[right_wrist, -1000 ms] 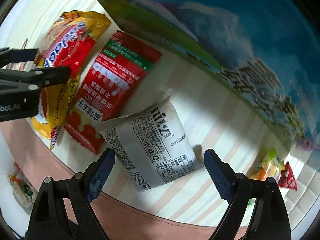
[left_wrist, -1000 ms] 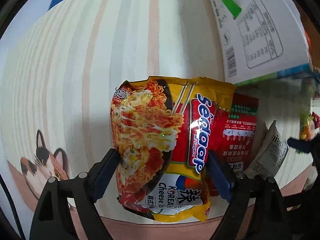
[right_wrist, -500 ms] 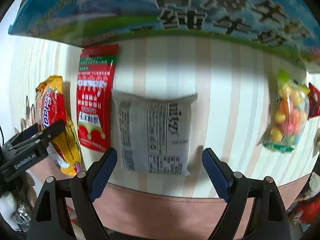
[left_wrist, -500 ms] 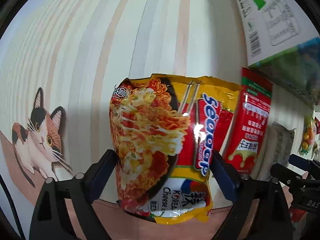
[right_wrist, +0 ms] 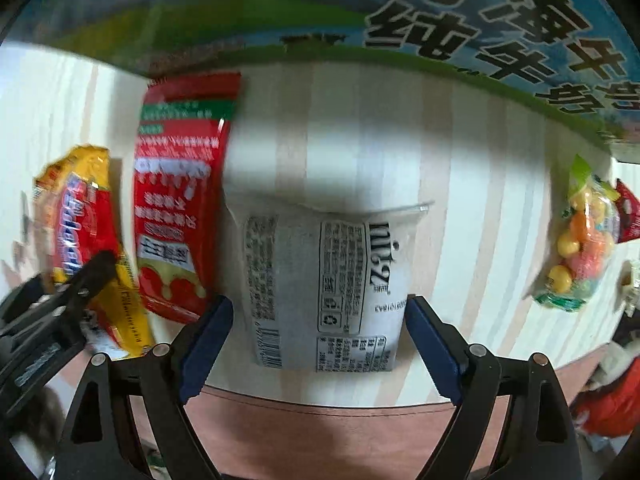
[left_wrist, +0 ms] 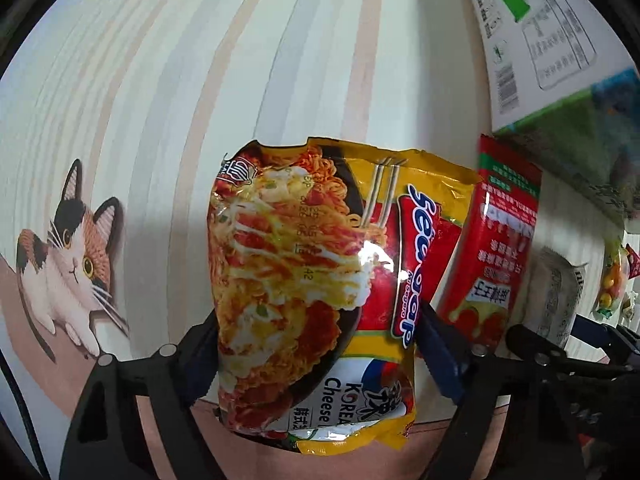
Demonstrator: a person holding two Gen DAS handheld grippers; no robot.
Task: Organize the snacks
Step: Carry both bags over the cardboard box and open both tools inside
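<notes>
With both tongs pointing down at the striped tablecloth (left_wrist: 280,80), I have my left gripper (left_wrist: 316,356) straddling the yellow Sedaap Korean cheese noodle packet (left_wrist: 312,288); its jaws are closing, and the blue pads meet the packet's two side edges. My right gripper (right_wrist: 320,340) straddles the white printed pouch (right_wrist: 320,280), its jaws also closing, with the right pad at the pouch's edge and the left pad just clear of it. Between these two items lies the red sachet (right_wrist: 180,208), just beside the noodle packet. Farther right rests a clear bag of coloured candies (right_wrist: 580,248). Beyond all of them stands a large blue-and-green milk carton box (right_wrist: 460,12). A printed cat (left_wrist: 68,264) decorates the cloth at left.
</notes>
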